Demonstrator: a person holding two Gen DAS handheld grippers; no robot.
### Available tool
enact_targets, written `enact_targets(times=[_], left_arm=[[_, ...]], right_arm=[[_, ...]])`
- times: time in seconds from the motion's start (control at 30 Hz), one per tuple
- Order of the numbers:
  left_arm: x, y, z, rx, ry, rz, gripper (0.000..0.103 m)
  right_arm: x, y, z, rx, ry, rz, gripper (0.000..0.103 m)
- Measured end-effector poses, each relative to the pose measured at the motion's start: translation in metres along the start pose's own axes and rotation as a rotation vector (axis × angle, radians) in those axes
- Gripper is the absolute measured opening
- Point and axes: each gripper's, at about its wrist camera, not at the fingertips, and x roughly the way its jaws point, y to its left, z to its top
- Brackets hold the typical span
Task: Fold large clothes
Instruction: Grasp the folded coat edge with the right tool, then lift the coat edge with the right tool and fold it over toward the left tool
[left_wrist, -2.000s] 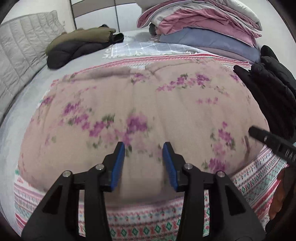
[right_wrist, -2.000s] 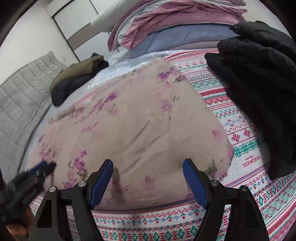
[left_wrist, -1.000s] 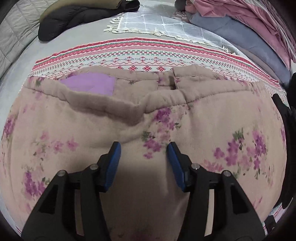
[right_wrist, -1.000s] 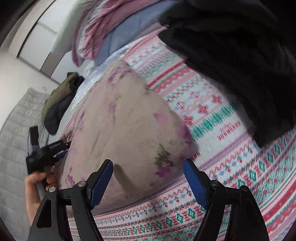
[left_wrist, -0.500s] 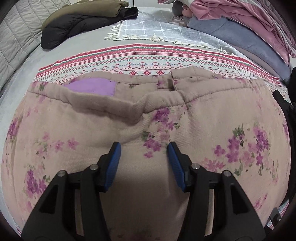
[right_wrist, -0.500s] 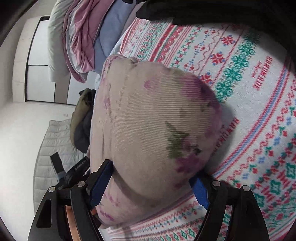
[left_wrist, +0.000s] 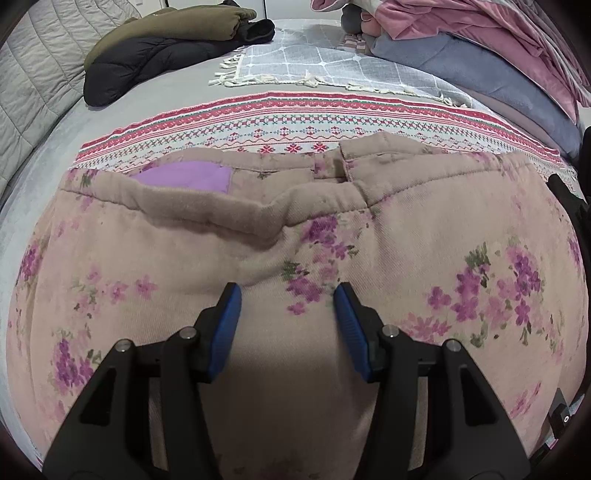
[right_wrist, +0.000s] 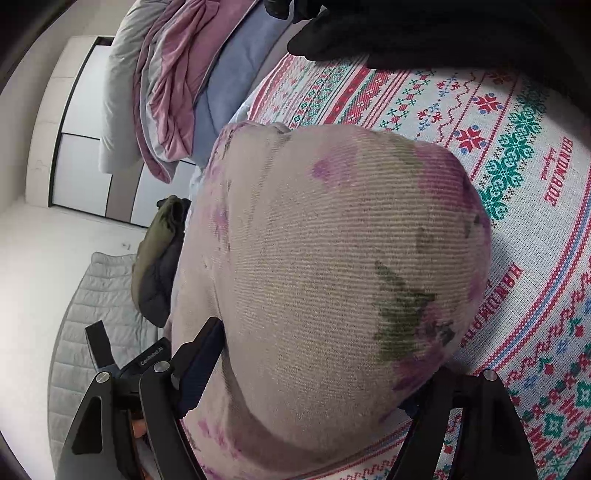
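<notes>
On the patterned blanket (left_wrist: 280, 122) the floral garment (left_wrist: 369, 258) lies already folded into a thick pad, the left gripper (left_wrist: 287, 310) hovering half-open over it while the right gripper (right_wrist: 314, 373), jaws wide and just narrowing, straddles its corner, so another fold probably remains.

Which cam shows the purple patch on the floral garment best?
Left wrist. The purple patch lies in plain view near the far edge of the floral garment, sharp and unobstructed. The right wrist view shows only a close, bulging corner of the garment; no patch visible there.
</notes>
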Motion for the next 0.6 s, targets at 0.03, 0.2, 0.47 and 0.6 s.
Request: enact_targets(times=[0.03, 0.2, 0.47, 0.6], left_arm=[[0.0, -0.001, 0.0, 0.003, -0.003, 0.004, 0.056], [-0.003, -0.001, -0.002, 0.004, -0.011, 0.007, 0.056], [-0.047, 0.02, -0.018, -0.013, -0.045, -0.051, 0.055], [-0.083, 0.013, -0.052, 0.062, -0.08, -0.04, 0.055]], right_arm=[[0.0, 0.0, 0.001, 0.001, 0.001, 0.005, 0.069], [-0.012, 0.013, 0.0, -0.057, -0.018, 0.034, 0.046], [-0.02, 0.025, 0.001, -0.106, -0.032, 0.053, 0.04], [-0.019, 0.025, 0.003, -0.093, -0.02, 0.051, 0.04]])
